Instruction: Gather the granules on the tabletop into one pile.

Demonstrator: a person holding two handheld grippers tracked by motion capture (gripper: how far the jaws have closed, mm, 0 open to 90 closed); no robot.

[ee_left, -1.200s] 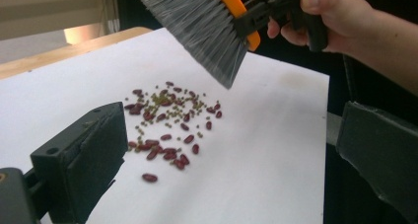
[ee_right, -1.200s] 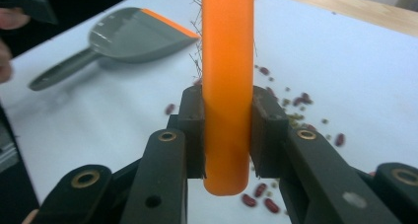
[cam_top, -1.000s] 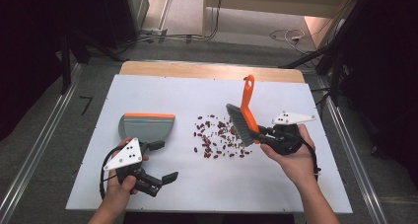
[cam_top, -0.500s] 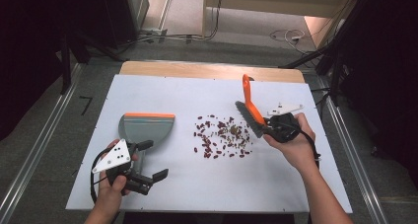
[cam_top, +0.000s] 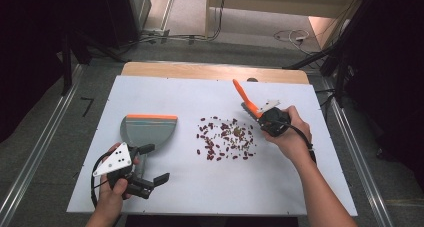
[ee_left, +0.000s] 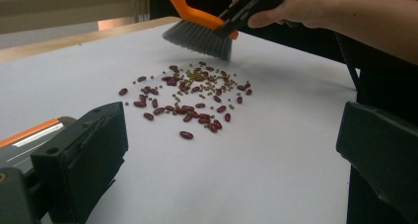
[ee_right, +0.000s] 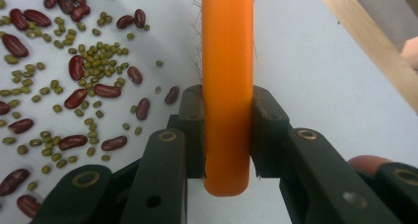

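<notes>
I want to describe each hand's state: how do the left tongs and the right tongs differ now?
The left tongs stand open and empty; the right tongs are shut on the orange brush. The left tongs wait beside the grey dustpan; the right tongs hold the brush by the beans. Both have black jaws.

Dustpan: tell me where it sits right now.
In the high view the dustpan lies on the table's left half, just beyond the open left gripper and left of the beans.
</notes>
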